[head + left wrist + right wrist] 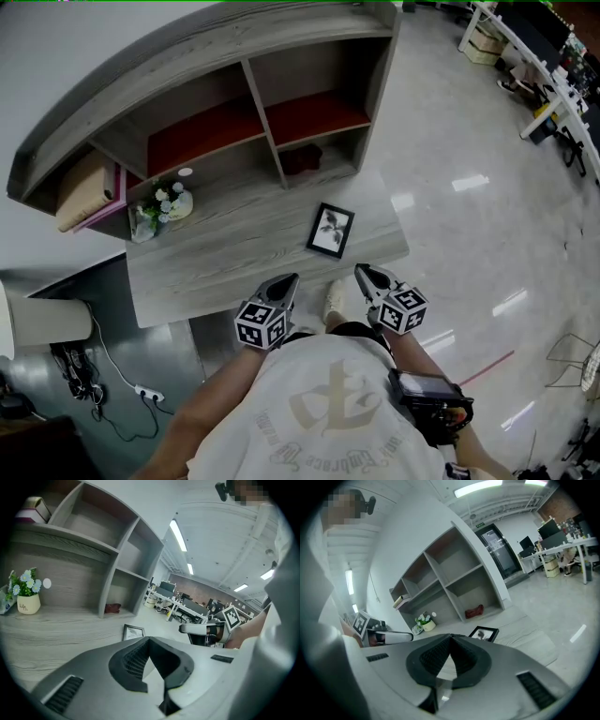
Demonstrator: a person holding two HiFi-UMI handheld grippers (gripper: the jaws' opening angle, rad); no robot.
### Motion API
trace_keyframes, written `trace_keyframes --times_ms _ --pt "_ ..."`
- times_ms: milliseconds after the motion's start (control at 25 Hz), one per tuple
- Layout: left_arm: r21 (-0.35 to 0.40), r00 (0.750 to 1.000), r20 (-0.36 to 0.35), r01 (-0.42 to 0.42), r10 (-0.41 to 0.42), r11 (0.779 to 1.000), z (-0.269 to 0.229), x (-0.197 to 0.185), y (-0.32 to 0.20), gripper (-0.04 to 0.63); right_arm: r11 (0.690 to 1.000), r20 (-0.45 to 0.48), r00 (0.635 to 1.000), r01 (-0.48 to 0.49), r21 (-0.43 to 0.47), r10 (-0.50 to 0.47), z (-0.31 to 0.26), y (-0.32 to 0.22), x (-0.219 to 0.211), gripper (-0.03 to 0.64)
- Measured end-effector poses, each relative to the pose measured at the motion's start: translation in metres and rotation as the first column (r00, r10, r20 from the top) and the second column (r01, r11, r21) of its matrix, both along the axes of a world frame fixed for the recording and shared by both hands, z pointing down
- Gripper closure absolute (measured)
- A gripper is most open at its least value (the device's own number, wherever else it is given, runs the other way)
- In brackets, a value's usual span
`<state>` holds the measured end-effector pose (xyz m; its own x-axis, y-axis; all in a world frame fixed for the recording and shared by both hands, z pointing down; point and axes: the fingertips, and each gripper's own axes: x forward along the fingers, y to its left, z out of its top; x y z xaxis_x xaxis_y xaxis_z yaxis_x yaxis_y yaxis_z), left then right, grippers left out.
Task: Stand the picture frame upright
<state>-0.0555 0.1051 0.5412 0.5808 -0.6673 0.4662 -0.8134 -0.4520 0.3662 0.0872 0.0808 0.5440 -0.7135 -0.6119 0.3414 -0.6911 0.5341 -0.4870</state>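
Lying flat on grey worktop [225, 253]: picture frame [331, 231], toward its right end. My left claw [288, 281] and my right claw [362, 273] hover nearer me than frame, either side of it, jaws together, nothing held. Flower pot [173, 202] well left of frame. Shelf unit [253, 112] beyond frame.

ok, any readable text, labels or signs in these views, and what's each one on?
"Life." on the small flower pot.
Curved print on the person's shirt: too blurred to read.
Green sign above the door: too small to read.
Nothing else legible.
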Motion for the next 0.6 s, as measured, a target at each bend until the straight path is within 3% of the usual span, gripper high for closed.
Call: trace_keyframes --times_ms 600 --pt "-0.066 0.997 0.078 -0.014 0.019 0.998 0.031 0.004 -0.100 0.588 0.994 -0.066 0.997 0.020 -0.104 -0.027 0.043 -0.109 -0.001 0.612"
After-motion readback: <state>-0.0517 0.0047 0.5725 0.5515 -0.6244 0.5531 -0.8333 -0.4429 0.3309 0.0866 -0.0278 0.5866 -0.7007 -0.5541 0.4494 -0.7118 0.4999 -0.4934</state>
